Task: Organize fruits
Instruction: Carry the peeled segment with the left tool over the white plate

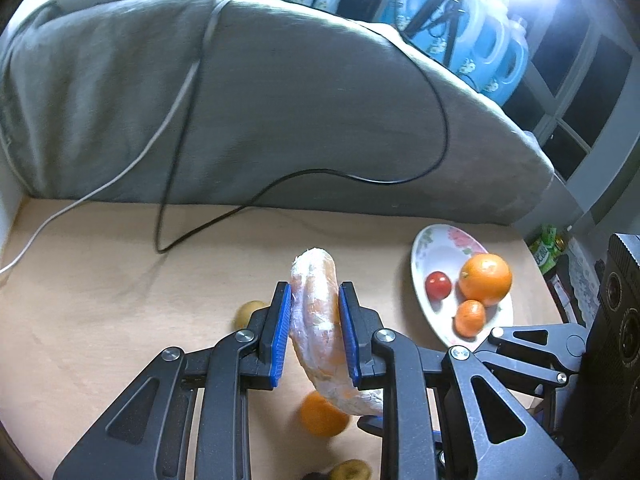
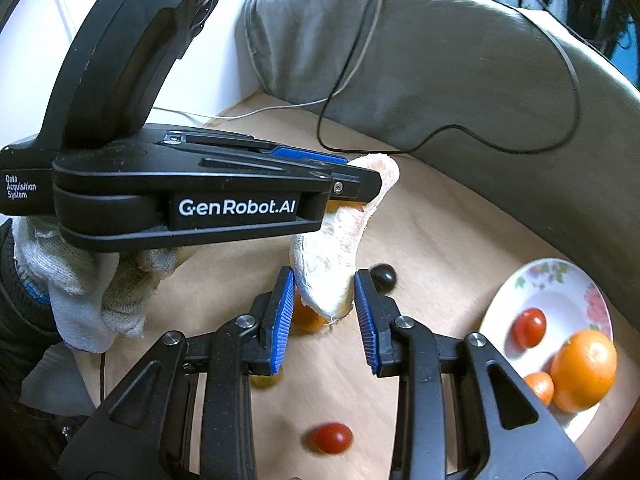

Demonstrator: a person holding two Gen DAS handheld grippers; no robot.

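A curved orange fruit wrapped in clear film (image 1: 316, 264) hangs above the wooden table, held at both ends. My left gripper (image 1: 314, 292) is shut on its upper part, blue pads pressed to both sides. In the right wrist view my right gripper (image 2: 324, 276) is shut on the lower end of the wrapped fruit (image 2: 340, 240), and the left gripper (image 2: 356, 172) comes in from the left, held by a gloved hand (image 2: 92, 280). A flowered plate (image 1: 432, 240) at the right holds an orange (image 1: 485, 279), a tangerine (image 1: 470, 317) and a cherry tomato (image 1: 438, 285).
Loose on the table lie an orange (image 1: 322, 416), two brownish kiwis (image 1: 249, 313) (image 1: 350, 470), a cherry tomato (image 2: 332, 437) and a dark round fruit (image 2: 383, 276). A grey cushion (image 1: 280, 100) with a black cable (image 1: 442, 120) lines the far edge. Blue bottles (image 1: 492, 48) stand behind.
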